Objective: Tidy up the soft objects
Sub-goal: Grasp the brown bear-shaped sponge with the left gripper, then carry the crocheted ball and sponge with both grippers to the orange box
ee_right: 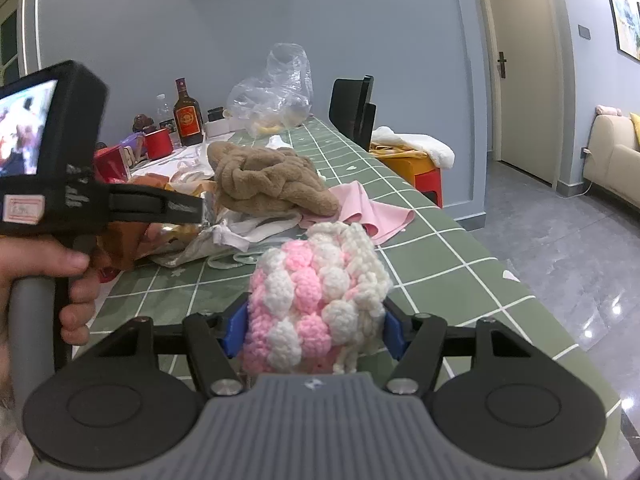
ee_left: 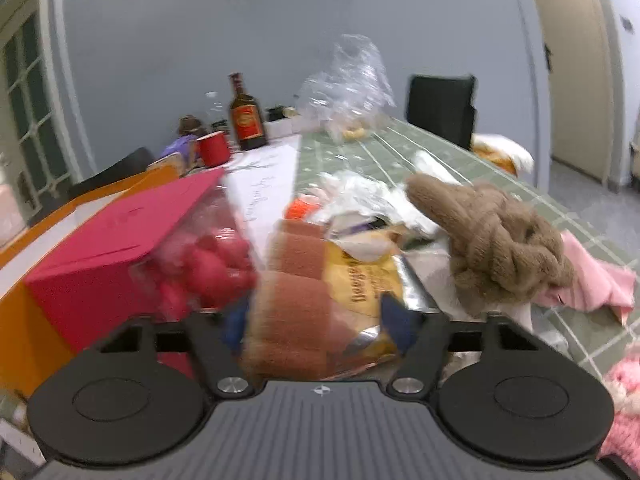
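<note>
Pink-white crochet ball (ee_right: pixel 316 304) | pinched between right claw (ee_right: pixel 314 326) pads | above green table (ee_right: pixel 440 248)

Grey walls (ee_right: pixel 240 20), glossy floor (ee_right: pixel 560 248)

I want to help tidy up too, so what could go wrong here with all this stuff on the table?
1. The pink-and-white knit ball bulges out of the right gripper; it might slip free.
2. The left gripper works in a crowded pile around a foil bag; it could drag the bag or wrappers along.
3. The glass bottle and red mug stand near the clutter; a wide sweep might knock them.
</note>
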`<state>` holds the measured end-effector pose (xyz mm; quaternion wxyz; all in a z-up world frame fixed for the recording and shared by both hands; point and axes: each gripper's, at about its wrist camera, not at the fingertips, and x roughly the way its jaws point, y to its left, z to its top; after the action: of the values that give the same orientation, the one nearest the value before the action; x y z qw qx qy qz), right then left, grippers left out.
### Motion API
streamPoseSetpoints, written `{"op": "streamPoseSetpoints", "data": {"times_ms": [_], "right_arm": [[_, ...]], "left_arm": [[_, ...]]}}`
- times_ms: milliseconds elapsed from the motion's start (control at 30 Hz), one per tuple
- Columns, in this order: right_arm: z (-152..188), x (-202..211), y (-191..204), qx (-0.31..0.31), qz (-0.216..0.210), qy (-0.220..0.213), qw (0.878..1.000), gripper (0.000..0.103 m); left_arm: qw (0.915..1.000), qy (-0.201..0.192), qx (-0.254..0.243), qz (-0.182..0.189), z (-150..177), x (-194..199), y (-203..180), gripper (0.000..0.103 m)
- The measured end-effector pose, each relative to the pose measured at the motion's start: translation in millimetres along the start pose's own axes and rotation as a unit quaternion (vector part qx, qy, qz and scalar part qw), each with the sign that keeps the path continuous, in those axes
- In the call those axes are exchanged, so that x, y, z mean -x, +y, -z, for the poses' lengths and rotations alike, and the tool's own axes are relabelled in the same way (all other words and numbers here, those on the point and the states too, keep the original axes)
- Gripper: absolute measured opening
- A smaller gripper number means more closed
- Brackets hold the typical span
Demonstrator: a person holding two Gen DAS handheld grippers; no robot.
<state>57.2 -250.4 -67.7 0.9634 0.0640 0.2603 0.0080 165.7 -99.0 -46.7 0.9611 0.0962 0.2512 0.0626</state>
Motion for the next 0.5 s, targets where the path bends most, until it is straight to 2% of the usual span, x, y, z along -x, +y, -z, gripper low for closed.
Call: {"op": "streamPoseSetpoints", "data": {"times_ms": [33,67,167,300,500], "right_arm": [[0,0,0,0.001,0.001,0.000,1.000,0.064],[0,0,1,0.003,0.002,0.000,1.000,0.064],[0,0,3,0.010,0.007,0.000,1.000,0.064],[1,-1,6,0.014,0.009,-0.001,1.000,0.064],[2,0,3,0.008,0.002,-0.004,1.000,0.064]], "left_arm": [[0.9999,-0.003,0.008,-0.012,0,2,4,0.039],[0.9997,-0.002,0.015,-0.018,1,3,9,0.037],[0.9990,0.010,0.043,0.002,2,3,23,0.035],[0.9994,0.005,0.034,0.006,5,15,26,0.035],[0.9966,-0.059,0.039,0.042,16,68,38,0.035]]}}
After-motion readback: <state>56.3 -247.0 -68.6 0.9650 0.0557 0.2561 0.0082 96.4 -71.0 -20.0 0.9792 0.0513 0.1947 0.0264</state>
